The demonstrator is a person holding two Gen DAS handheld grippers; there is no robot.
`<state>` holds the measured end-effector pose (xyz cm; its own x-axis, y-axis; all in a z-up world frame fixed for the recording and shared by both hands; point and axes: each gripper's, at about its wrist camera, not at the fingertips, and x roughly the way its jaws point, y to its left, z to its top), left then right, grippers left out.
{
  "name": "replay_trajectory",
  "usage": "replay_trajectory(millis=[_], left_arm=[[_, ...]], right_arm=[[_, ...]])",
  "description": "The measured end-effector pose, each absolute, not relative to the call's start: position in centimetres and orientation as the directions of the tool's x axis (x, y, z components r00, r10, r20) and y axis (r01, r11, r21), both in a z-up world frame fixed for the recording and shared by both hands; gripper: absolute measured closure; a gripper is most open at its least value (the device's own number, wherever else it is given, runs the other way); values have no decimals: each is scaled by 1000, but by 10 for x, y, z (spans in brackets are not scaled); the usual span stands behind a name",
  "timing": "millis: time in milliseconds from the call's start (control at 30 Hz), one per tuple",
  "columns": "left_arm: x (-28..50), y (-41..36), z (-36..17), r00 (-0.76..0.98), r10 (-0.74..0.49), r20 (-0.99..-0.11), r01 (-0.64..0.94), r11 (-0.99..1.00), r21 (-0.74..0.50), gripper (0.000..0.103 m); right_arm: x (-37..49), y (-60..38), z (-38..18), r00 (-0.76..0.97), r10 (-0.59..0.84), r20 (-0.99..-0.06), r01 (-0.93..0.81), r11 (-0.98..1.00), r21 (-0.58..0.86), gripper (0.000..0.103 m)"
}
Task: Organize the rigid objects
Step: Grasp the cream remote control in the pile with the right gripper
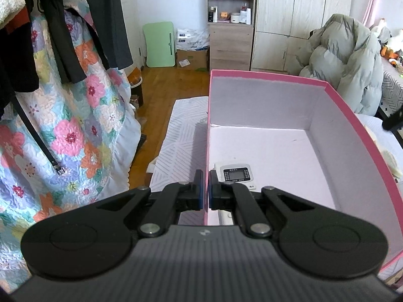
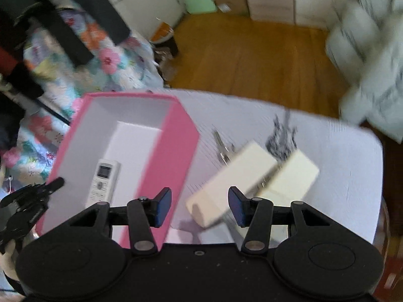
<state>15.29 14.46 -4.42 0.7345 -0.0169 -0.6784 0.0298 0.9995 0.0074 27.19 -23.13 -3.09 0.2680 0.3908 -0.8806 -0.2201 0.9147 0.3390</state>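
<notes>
In the left wrist view, the left gripper (image 1: 205,188) sits at lower centre, its pads pinched on the near left wall of the pink box (image 1: 352,115). A white remote (image 1: 235,175) lies on the box floor just beyond the fingers. A shelf unit (image 1: 230,0) stands at the top.

The right wrist view, blurred, shows the right gripper (image 2: 200,206) spread wide, holding nothing. Only here do two cream blocks (image 2: 252,173) appear, on the white tablecloth (image 2: 340,156) right of the box (image 2: 173,156), with what may be keys (image 2: 223,148) beside them.
</notes>
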Motion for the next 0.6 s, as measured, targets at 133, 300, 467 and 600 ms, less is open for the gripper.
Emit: replay_trajectory(millis=[133,300,467,600], left_arm=[[152,143,-44,742,0,-670,30,999,33,99],[152,142,-44,746,1,-666,31,999,37,99],[153,143,-43,748,-5,-664,34,999,30,99],[152,142,-43,749,-4,-663,38,999,37,99]], right_arm=[[282,-235,-64,219,419,-881,-130,908,399,47],[295,-216,-95,236,328,-915,-31,943,330,46],[308,-220,-108,202,348,-915,80,926,370,44],[319,-220,-109,197,341,-919,121,922,368,41]])
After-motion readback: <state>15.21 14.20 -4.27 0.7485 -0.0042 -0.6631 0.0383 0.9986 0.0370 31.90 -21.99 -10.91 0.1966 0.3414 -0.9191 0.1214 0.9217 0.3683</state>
